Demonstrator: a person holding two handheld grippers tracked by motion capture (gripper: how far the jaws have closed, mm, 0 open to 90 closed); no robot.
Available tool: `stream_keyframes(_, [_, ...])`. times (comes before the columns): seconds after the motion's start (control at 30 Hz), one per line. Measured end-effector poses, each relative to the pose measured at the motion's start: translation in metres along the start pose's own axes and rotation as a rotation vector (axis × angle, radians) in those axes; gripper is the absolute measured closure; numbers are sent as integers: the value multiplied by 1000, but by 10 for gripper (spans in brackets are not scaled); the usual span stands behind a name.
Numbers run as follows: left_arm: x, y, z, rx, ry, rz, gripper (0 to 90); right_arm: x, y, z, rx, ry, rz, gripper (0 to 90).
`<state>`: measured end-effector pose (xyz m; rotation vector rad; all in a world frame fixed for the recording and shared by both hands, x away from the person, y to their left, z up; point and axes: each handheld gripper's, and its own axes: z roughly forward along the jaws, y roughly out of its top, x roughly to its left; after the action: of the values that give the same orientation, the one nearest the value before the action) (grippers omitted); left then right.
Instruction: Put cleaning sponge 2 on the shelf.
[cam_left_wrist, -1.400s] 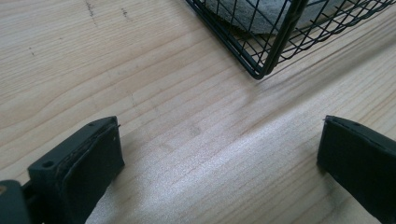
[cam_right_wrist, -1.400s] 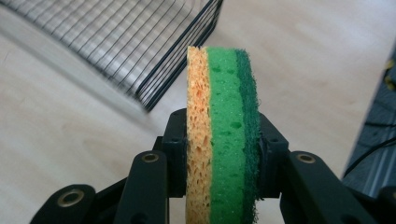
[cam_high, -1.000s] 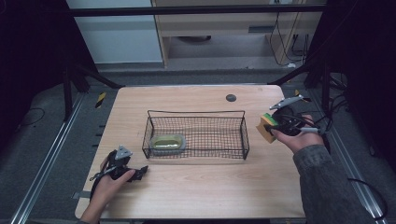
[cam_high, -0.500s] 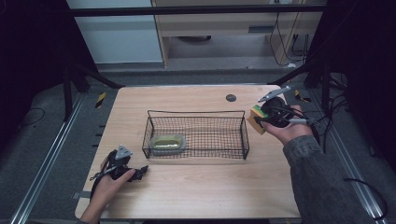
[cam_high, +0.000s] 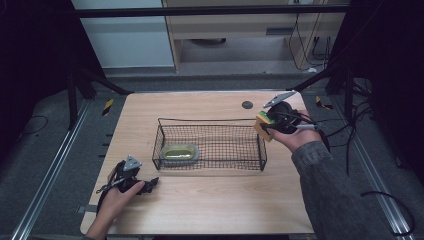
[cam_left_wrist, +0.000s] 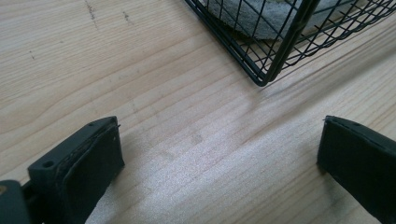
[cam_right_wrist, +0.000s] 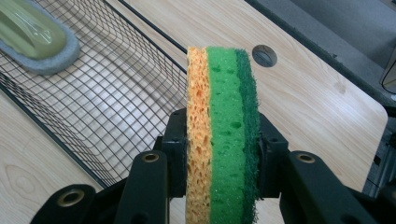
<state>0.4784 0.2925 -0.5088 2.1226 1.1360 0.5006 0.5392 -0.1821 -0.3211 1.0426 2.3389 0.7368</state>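
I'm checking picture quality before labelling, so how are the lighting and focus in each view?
High view: wooden table evenly lit, surroundings dark. Left gripper view: sheen on the wood, black fingers slightly soft. Right gripper view: sponge sharp and bright, wire basket casting grid shadows.

Bright even tabletop light, dark surroundings, soft shadows, sharp focus

Right hand-held gripper (cam_high: 266, 123) holds what looks like a sponge (cam_high: 262, 125) beside basket (cam_high: 210, 162).

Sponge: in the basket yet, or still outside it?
Outside. The right gripper holds the sponge on edge between its jaws, at the wire basket's right end.
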Motion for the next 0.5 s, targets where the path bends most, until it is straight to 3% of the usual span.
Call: stream_keyframes(0.5, [0, 0, 0, 0, -2, -3, 0, 11, 5, 16, 0, 27, -13, 641])
